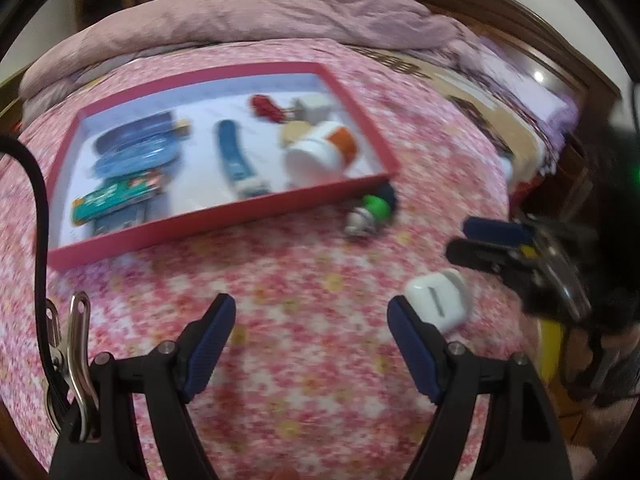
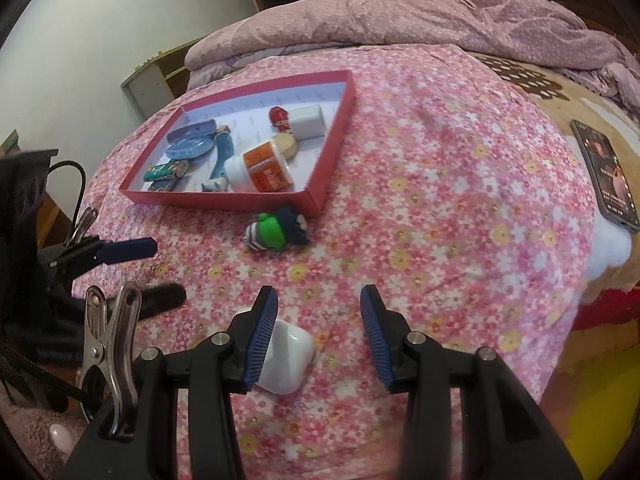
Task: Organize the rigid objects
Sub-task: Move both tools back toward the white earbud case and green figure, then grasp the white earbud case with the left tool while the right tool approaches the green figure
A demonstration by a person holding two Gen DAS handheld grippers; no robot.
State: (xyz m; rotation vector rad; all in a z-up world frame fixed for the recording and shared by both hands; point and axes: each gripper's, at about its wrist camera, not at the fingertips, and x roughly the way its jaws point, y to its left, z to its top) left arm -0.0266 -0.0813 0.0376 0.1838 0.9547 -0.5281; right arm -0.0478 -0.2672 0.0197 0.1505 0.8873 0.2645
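Note:
A red tray [image 1: 224, 216] [image 2: 224, 200] lies on the pink floral bedspread and holds several small objects, among them a white bottle with an orange label [image 1: 320, 152] [image 2: 260, 170]. A green and dark toy figure [image 1: 374, 208] [image 2: 278, 230] lies just outside the tray's near corner. A white earbud case [image 1: 438, 304] [image 2: 286, 356] lies on the bedspread, just right of my left gripper [image 1: 310, 332] and between the jaws of my right gripper [image 2: 318, 330], close to the left finger. Both grippers are open and empty.
A phone [image 2: 608, 176] lies at the bed's right side. A rumpled pink quilt [image 1: 240, 20] [image 2: 400, 16] is heaped behind the tray. The right gripper [image 1: 496, 240] shows in the left wrist view and the left gripper [image 2: 120, 268] in the right wrist view.

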